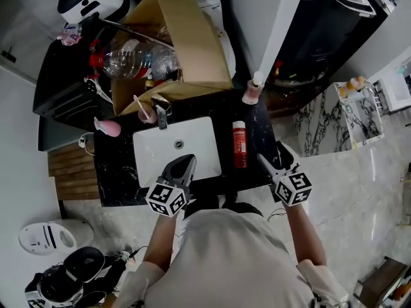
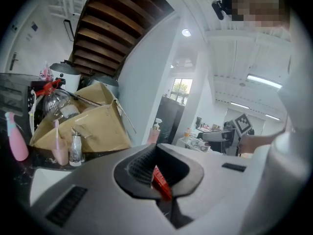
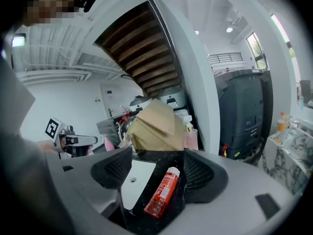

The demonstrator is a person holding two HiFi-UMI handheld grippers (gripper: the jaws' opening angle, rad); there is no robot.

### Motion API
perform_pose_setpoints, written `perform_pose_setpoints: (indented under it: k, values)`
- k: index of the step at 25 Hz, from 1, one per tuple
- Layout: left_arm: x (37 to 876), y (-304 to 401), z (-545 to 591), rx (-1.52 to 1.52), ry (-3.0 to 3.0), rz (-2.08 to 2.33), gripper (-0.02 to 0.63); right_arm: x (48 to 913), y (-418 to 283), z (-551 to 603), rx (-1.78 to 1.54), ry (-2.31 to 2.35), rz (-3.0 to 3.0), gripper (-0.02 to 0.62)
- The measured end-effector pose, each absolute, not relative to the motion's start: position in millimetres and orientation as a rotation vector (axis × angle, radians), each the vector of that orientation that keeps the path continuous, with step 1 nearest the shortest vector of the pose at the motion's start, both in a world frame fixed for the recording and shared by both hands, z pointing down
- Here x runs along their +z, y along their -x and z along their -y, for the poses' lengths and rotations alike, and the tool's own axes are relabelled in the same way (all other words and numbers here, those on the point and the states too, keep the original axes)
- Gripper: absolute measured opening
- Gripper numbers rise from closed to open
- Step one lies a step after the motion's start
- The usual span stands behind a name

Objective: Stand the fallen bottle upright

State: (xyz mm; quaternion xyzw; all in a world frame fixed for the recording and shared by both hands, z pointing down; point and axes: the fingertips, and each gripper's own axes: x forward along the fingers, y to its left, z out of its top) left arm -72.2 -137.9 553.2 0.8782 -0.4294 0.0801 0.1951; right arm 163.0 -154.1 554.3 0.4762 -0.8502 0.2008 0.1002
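Sideways on black counter, red bottle beside white sink

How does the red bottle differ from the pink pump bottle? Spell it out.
The red bottle lies on its side; the pink pump bottle stands upright. The red bottle has a plain white cap, the pink pump bottle a white pump head. The red bottle lies beside the sink, the pink pump bottle further back by the cardboard box. Both rest on the black counter.
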Motion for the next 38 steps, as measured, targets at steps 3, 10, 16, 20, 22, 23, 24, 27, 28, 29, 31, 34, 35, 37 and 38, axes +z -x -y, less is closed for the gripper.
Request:
perform_pose_setpoints:
  k: [3, 10, 16, 20, 22, 23, 24, 27, 28, 29, 31, 34, 35, 37, 38]
  values:
    - [556, 86, 148, 0.238, -2.477, 1.18, 0.008, 558, -151, 158, 0.622, -1.423, 2.49, 0.316]
    - [571, 97, 168, 0.244, -2.488, 1.089, 0.008, 575, -128, 175, 0.7, -1.431, 2.444, 0.318]
    - [589, 89, 185, 0.27, -2.506, 0.989, 0.008, 604, -116, 195, 0.739, -1.381, 2.359, 0.322]
    - [596, 84, 193, 0.262, -2.501, 0.967, 0.008, 623, -114, 207, 0.777, -1.355, 2.311, 0.322]
    - [601, 81, 194, 0.258, -2.491, 0.955, 0.008, 633, -111, 213, 0.793, -1.34, 2.288, 0.322]
    - [604, 80, 194, 0.258, -2.484, 0.948, 0.008, 637, -110, 216, 0.808, -1.333, 2.276, 0.322]
    - [607, 80, 193, 0.258, -2.477, 0.941, 0.008, 642, -109, 218, 0.829, -1.328, 2.265, 0.322]
    - [615, 81, 195, 0.262, -2.46, 0.93, 0.008, 657, -107, 229, 0.888, -1.321, 2.228, 0.322]
    - [617, 81, 197, 0.264, -2.458, 0.926, 0.008, 663, -106, 233, 0.897, -1.315, 2.213, 0.322]
    - [618, 81, 198, 0.267, -2.457, 0.921, 0.008, 668, -104, 236, 0.902, -1.305, 2.198, 0.322]
    - [621, 79, 197, 0.274, -2.452, 0.913, 0.008, 681, -101, 241, 0.902, -1.277, 2.166, 0.322]
    - [628, 77, 197, 0.286, -2.446, 0.907, 0.008, 703, -98, 247, 0.906, -1.242, 2.121, 0.324]
    - [629, 76, 198, 0.289, -2.445, 0.905, 0.008, 711, -97, 249, 0.909, -1.235, 2.105, 0.325]
    - [632, 74, 199, 0.292, -2.443, 0.902, 0.008, 727, -97, 254, 0.918, -1.226, 2.069, 0.325]
    - [634, 73, 199, 0.293, -2.44, 0.9, 0.008, 735, -97, 256, 0.923, -1.222, 2.052, 0.327]
